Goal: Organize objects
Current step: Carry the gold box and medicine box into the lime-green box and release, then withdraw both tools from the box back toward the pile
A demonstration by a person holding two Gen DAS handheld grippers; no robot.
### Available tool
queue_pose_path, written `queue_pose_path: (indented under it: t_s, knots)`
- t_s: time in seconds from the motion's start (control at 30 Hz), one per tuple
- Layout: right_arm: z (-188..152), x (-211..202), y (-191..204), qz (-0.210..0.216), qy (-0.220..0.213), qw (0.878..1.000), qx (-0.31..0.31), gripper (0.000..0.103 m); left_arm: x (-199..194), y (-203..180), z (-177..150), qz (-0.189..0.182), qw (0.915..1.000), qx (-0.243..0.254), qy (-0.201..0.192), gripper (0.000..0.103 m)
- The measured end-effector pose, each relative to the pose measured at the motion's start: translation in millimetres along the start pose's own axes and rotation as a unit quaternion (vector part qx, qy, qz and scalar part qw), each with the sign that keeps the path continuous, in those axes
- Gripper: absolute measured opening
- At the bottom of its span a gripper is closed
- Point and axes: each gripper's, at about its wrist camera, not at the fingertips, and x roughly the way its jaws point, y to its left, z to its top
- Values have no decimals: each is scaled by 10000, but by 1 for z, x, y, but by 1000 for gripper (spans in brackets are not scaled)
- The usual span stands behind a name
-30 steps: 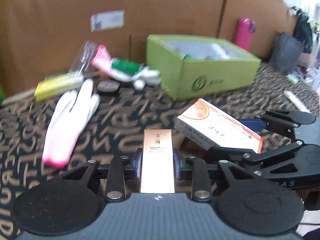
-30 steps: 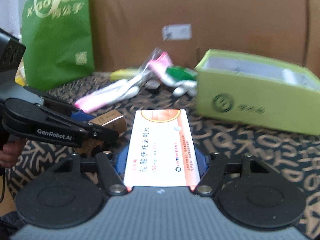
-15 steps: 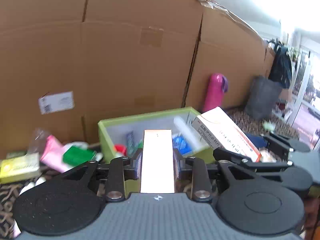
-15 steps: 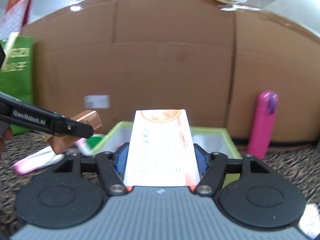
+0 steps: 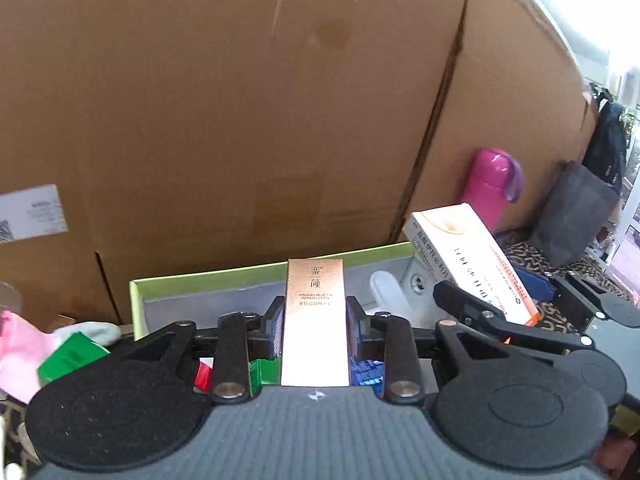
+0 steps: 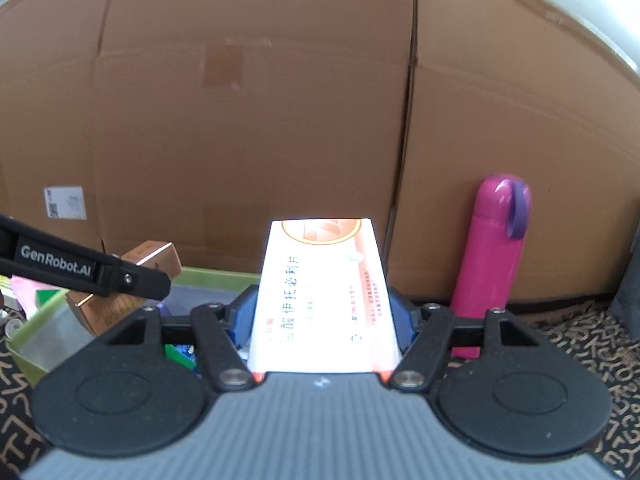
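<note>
Grippers | we squeeze the gold box in our left gripper, picture middle | our right gripper squeezes the white-orange box above the green bin

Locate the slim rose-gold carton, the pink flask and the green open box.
slim rose-gold carton (image 5: 315, 320), left wrist view, front face.
pink flask (image 6: 490, 256), right wrist view, body.
green open box (image 5: 200, 278), left wrist view, back rim.

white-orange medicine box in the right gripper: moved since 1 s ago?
Yes. The white-orange medicine box, gripped by the right gripper, went from above the patterned tablecloth to over the green box.
</note>
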Motion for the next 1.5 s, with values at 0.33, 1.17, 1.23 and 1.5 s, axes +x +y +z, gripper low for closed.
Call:
queue_pose_path:
  t_s: [0.33, 1.17, 1.23, 1.5]
  knots:
    - [-19, 1, 8, 8, 195, 9992, -335, 102, -18, 20, -19, 259, 9983, -472, -200, 90]
    - [-32, -105, 97, 672, -15, 9977, 18, 103, -147, 58, -90, 1516, 9873, -434, -200, 91]
    - [-39, -104, 110, 818, 96, 9966, -73, 103, -156, 77, -102, 1706, 9838, -530, -159, 91]
    - [-57, -99, 147, 1277, 438, 9907, -145, 103, -171, 158, -131, 2259, 9683, -1053, 164, 91]
